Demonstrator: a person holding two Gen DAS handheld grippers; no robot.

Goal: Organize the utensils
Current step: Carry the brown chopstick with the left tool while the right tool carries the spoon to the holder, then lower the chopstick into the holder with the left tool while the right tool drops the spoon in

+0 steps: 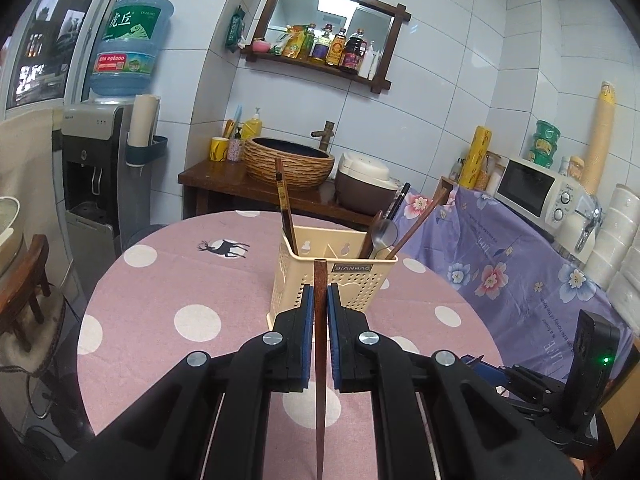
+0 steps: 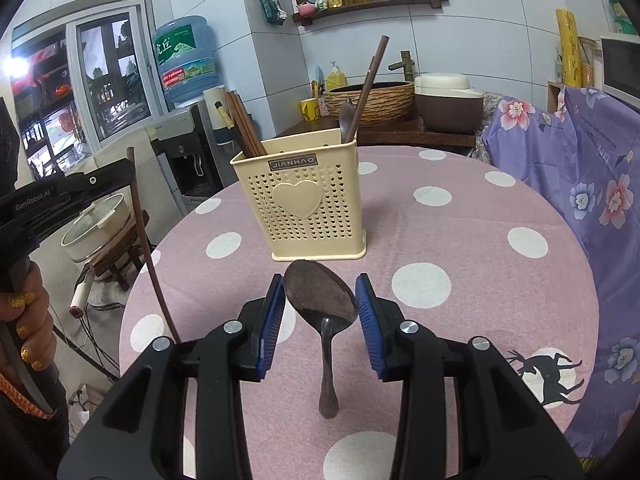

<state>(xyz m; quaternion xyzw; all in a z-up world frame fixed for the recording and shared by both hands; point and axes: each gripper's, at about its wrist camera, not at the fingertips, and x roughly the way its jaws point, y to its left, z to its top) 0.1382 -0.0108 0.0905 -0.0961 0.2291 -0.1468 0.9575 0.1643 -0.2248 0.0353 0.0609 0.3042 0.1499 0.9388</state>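
Note:
A cream perforated utensil holder [image 1: 332,276] [image 2: 304,204] stands on the pink dotted table and holds several chopsticks [image 1: 286,208] and a metal spoon [image 1: 384,234]. My left gripper [image 1: 319,300] is shut on a brown chopstick [image 1: 319,360], held upright in front of the holder; this gripper and chopstick [image 2: 148,248] also show at the left of the right wrist view. My right gripper [image 2: 320,300] is open, its pads on either side of a metal spoon [image 2: 322,304] that lies on the table just in front of the holder.
The round table [image 2: 460,240] has a pink cloth with white dots. A purple floral cloth [image 1: 500,264] covers furniture to the right, with a microwave [image 1: 536,192]. Behind stand a counter with a woven basin [image 1: 288,160], a rice cooker [image 1: 364,184] and a water dispenser [image 1: 92,168].

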